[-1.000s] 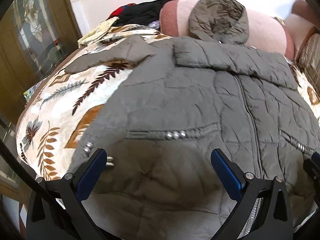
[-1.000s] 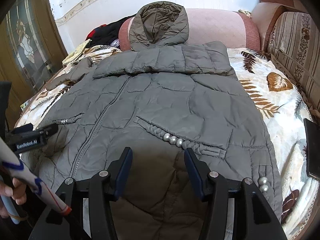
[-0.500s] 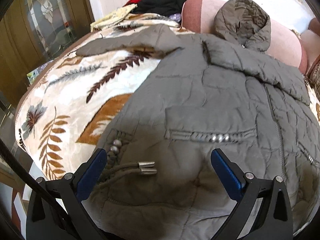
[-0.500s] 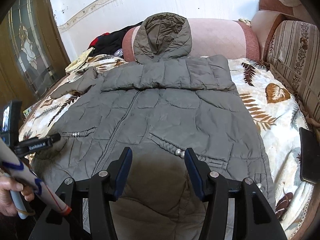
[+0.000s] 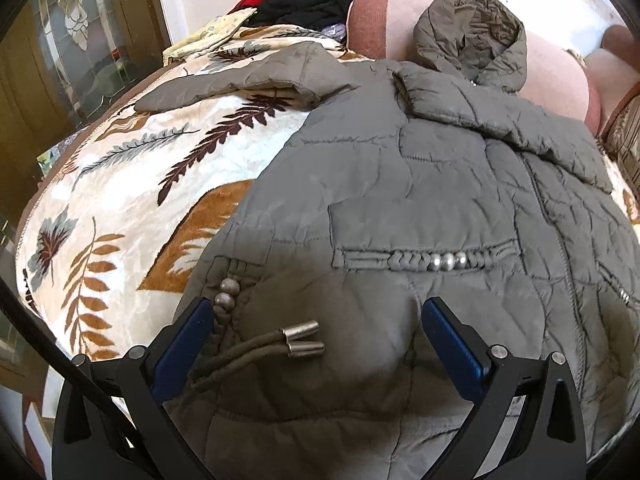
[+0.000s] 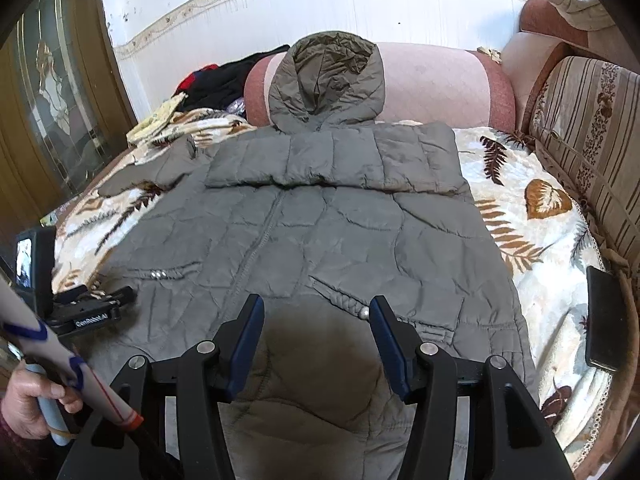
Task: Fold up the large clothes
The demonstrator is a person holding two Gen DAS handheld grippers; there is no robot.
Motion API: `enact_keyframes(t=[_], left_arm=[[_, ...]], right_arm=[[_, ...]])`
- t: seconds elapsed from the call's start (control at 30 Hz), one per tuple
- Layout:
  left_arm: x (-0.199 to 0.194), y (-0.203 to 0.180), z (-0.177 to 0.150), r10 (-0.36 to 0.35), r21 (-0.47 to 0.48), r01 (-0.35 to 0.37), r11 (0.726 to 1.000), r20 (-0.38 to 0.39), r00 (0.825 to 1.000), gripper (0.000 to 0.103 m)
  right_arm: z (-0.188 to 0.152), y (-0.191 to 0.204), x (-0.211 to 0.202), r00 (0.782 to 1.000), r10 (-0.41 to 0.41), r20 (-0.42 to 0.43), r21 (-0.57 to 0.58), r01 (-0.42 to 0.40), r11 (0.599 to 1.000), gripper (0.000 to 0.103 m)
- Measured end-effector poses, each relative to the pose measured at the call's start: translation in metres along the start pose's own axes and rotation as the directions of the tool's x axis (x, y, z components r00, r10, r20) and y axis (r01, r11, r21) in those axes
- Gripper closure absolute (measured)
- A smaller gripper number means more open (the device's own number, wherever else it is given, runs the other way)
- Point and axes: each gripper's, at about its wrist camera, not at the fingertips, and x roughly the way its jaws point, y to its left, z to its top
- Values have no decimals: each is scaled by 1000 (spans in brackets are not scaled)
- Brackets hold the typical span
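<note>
Quilted hooded jacket (image 6: 320, 220) lies flat on the bed (image 6: 532, 216), one sleeve (image 6: 332, 160) crossed over, and I hover both grippers (image 5: 316, 336) (image 6: 316, 336) with jaws spread, body unfolded.

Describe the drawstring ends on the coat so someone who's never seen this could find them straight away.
On the leaf-print blanket lies a grey-green quilted coat. At its near left hem corner, two cords end in silver metal tips, unlike the round beads beside them.
</note>
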Motion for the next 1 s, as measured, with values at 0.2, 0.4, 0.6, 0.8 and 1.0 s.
enact_keyframes(t=[0.2, 0.4, 0.6, 0.8, 1.0], left_arm=[[4, 10, 6, 3, -24, -2, 1000, 23, 1000, 0], [12, 24, 16, -3, -57, 5, 998, 23, 1000, 0], [17, 33, 34, 1, -62, 1, 998, 28, 1000, 0], [19, 52, 62, -1, -95, 4, 995, 35, 999, 0], [28, 87, 101, 10, -183, -4, 983, 31, 999, 0]], right_arm=[[16, 6, 6, 1000, 2, -15, -8, -2, 1000, 40], [53, 13, 34, 1000, -5, -23, -7, 5, 1000, 40], [79, 19, 84, 999, 3, -51, 15, -3, 1000, 40], [64, 15, 135, 986, 10, -167, 23, -7, 1000, 40], [58, 18, 144, 983, 9, -182, -7, -11, 1000, 40]])
